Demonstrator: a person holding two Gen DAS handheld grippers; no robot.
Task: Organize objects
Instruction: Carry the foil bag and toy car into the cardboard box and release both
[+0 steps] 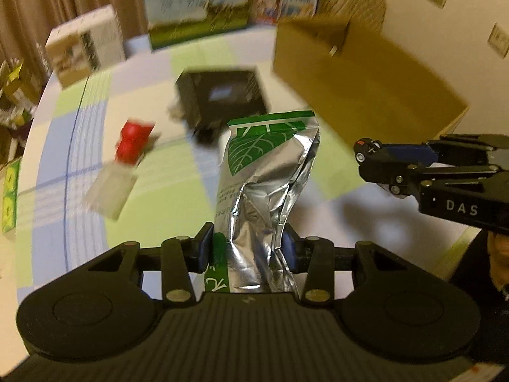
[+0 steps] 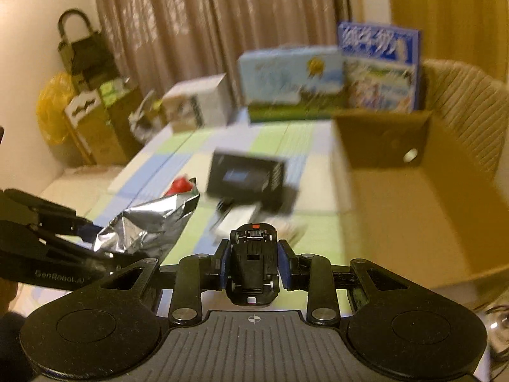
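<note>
My left gripper [image 1: 248, 250] is shut on a crumpled silver foil pouch [image 1: 267, 172] with a green leaf print, held above the table. The same pouch [image 2: 152, 226] shows at the left of the right wrist view. My right gripper [image 2: 253, 264] is shut on a small black toy car [image 2: 253, 261], its underside facing the camera. That car [image 1: 375, 152] also appears at the right of the left wrist view. An open brown cardboard box [image 1: 359, 86] [image 2: 413, 197] stands at the right on the table.
On the checked tablecloth [image 1: 152, 222] lie a black box [image 1: 222, 95] [image 2: 248, 181], a red-topped item [image 1: 132, 141] and a pale clear block [image 1: 109, 192]. A white carton [image 1: 86, 47] and colourful cartons [image 1: 197, 9] [image 2: 292, 79] stand along the far edge.
</note>
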